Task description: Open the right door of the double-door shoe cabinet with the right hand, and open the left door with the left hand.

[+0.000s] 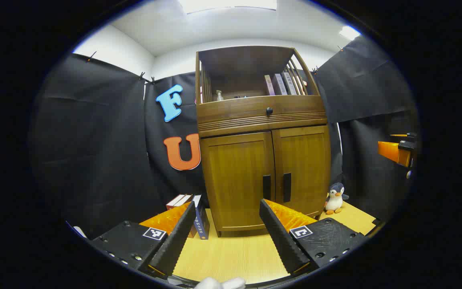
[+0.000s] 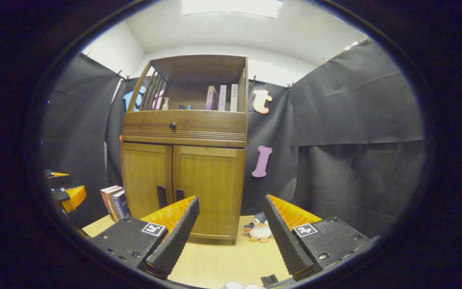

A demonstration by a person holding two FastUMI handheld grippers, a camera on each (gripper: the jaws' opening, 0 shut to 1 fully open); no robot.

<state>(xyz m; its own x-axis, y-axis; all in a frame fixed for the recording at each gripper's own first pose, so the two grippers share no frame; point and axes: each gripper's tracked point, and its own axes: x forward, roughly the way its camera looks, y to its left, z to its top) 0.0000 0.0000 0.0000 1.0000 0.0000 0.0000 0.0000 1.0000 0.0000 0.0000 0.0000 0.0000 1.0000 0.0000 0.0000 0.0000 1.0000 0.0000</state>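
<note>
**Mia:** Where is the shoe cabinet (image 1: 263, 176)?

**Ben:** It stands at the back of the worktop (image 1: 231, 257), against the black wall; both doors are closed; the left door (image 1: 237, 180) and the right door (image 1: 305, 170) meet in the middle, so their two dark handles (image 1: 277, 187) sit side by side.

**Mia:** Why are the grippers so far back?

**Ben:** I think they are only getting ready; the left hand-held gripper (image 1: 226, 233) is wide open and holds nothing, and it points at the left door; the right hand-held gripper (image 2: 231, 233) is wide open and empty too, off to the right side of the cabinet.

**Mia:** What else is there?

**Ben:** A toy penguin (image 1: 335, 198) sits by the cabinet's right front corner; I think the right door could bump it when it swings out; some books (image 1: 193, 214) stand by the left front corner, close to where the left door will swing; more books (image 2: 223, 98) and a small bottle (image 1: 219, 95) are on the top shelf, out of the way.
</note>
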